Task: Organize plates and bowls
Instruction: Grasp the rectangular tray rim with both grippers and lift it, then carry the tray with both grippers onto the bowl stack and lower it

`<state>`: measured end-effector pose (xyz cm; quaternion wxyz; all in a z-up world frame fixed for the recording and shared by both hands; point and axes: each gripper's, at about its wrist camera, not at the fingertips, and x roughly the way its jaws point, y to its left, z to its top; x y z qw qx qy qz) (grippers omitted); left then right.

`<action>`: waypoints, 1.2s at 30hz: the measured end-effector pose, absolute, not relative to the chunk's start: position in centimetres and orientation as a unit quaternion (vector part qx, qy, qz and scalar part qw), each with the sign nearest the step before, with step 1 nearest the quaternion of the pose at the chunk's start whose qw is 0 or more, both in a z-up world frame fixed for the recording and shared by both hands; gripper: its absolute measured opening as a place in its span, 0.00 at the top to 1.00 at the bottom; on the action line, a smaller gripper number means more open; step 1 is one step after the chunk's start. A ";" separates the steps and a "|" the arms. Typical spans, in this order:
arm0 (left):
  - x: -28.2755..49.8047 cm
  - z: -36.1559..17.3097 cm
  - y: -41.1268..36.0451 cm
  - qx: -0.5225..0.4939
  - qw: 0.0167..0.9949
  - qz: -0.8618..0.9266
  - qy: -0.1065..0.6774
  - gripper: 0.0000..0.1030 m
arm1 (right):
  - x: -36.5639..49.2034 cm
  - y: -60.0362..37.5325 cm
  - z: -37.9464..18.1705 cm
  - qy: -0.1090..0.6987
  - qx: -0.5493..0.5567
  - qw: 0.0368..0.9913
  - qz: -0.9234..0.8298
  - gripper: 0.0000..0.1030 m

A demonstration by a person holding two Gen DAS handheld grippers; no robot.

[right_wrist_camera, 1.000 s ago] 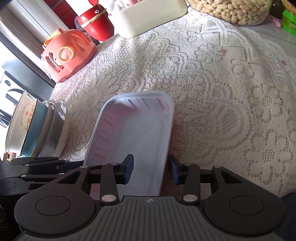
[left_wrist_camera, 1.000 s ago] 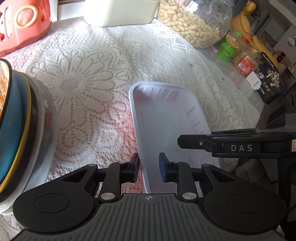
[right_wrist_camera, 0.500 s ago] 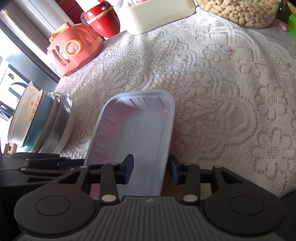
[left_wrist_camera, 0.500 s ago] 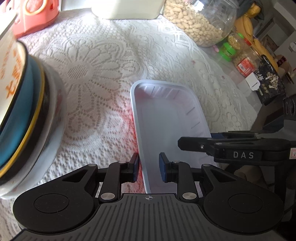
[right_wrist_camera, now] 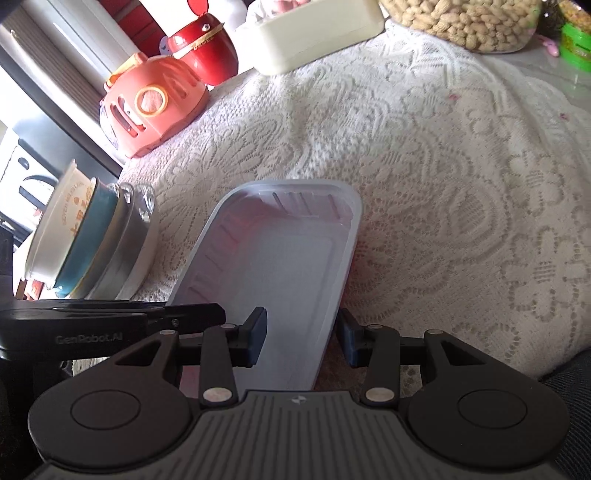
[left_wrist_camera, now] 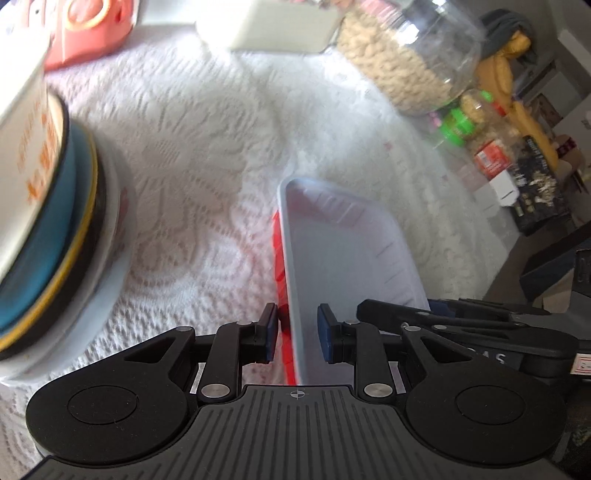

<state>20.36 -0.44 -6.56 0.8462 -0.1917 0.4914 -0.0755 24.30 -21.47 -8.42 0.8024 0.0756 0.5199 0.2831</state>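
Right now I am holding the translucent white rectangular plastic tray from its near end with both tools. My left gripper is straddling the tray's left long rim, one blue pad outside and one inside; I cannot tell whether the pads are truly pressing on it. A strip of red is showing along the outside of that rim. My right gripper is straddling the right long rim in the same way, with a visible gap at the inner pad, so again I cannot tell if it is clamped. The tray is stretching away toward twelve o'clock over the white lace tablecloth. At nine o'clock in the left view, the tilted stack of round bowls, cream on top, then teal and dark, is sitting well apart from the tray. At one o'clock the clear glass jar of peanuts is standing near the table's far edge, beside the cream rectangular box and the coral pink rounded plastic container.
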 end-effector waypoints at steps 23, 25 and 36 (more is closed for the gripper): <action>12.1 3.3 19.0 -0.255 0.886 0.048 0.384 0.74 | 22.8 0.3 5.4 0.395 -0.037 0.800 0.451 0.59; 12.6 2.4 19.1 -0.263 0.879 0.034 0.396 0.74 | 23.2 0.7 4.5 0.405 -0.042 0.800 0.441 0.59; 12.0 3.1 19.9 -0.263 0.881 0.051 0.389 0.75 | 23.0 0.9 3.3 0.425 -0.032 0.784 0.452 0.59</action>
